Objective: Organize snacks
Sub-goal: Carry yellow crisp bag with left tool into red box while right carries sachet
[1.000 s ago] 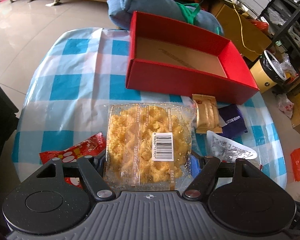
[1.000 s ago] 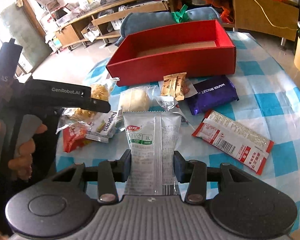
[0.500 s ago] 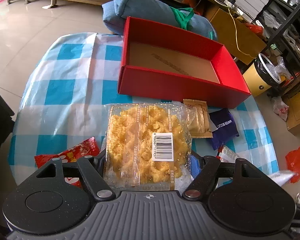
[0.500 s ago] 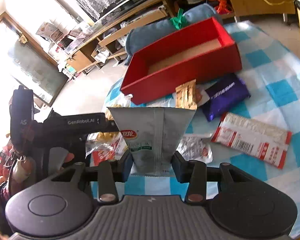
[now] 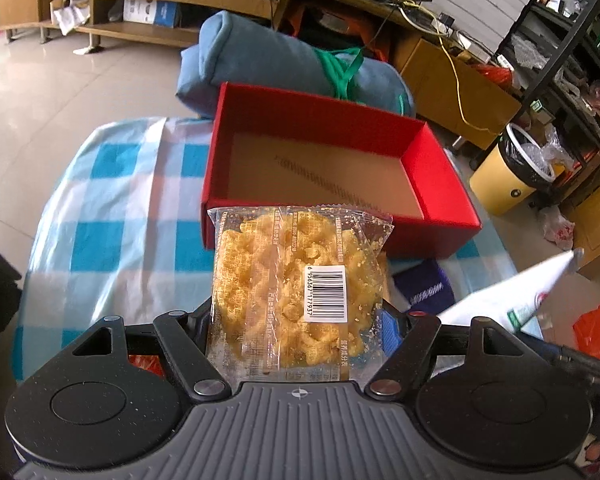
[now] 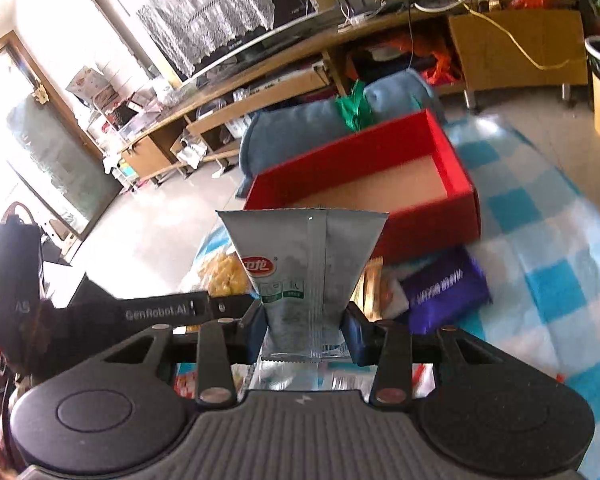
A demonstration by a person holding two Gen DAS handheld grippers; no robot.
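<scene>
Both tongs carry snacks toward the open red cardboard box (image 5: pixel 440 168), empty on the checked tablecloth (image 5: pixel 112 216): left gripper (image 5: pixel 300 320) clamps the clear packet of yellow crisps (image 5: pixel 292 280) half-wide, right gripper (image 6: pixel 306 330) pinches the silver sachet (image 6: pixel 304 264) narrowly, both lifted clear for dropping in.

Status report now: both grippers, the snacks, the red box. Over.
Left gripper shut on clear pastry packet. Right gripper shut on silver snack packet. Red box ahead, nothing inside. Path clear; purple wafer pack on the cloth.
</scene>
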